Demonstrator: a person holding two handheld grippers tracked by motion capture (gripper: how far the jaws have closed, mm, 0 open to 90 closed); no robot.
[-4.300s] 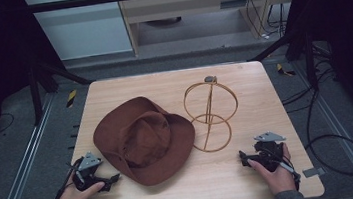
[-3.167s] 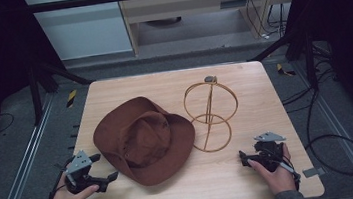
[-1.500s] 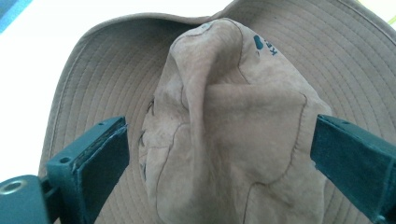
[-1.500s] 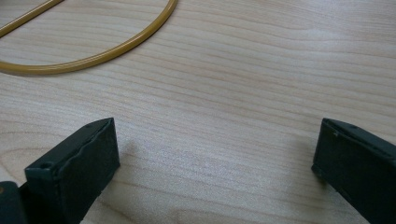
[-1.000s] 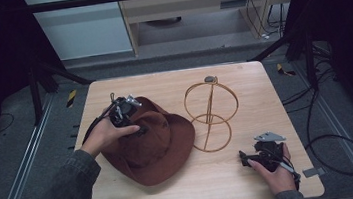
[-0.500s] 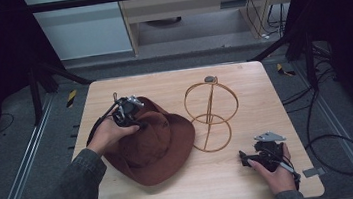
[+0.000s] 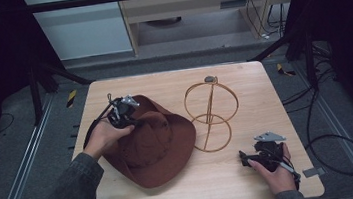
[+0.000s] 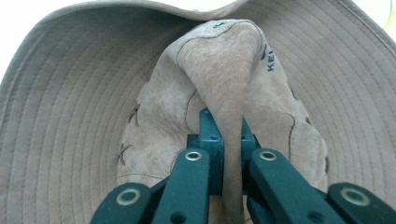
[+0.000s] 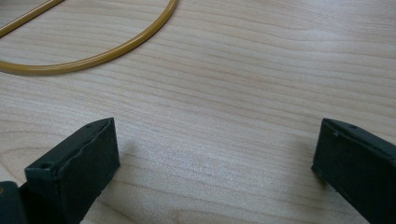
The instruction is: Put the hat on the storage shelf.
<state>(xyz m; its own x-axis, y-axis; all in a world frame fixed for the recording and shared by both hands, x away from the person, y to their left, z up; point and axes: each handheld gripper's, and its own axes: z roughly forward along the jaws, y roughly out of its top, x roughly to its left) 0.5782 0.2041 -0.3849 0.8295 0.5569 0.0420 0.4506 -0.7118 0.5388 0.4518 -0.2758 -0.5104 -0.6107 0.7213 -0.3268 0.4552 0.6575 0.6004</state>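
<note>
One hand-held gripper, the left (image 7: 121,112), is clenched on a fold of the hat's (image 7: 156,147) crown. Wire stand (image 7: 211,113) lies to its right on the desk (image 7: 242,77). Right hand-held gripper (image 7: 249,157) rests released, nearer the stand.

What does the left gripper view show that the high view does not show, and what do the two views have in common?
The left gripper view alone shows the grip itself: the left tongs are shut on a raised fold of the hat's crown, and stitching and dark printed letters can be seen on it. The high view alone shows the layout: the gold wire stand beside the hat on the wooden table, and the right tongs resting near the table's front edge. Both views share the brown hat and the left tongs on its crown.
</note>
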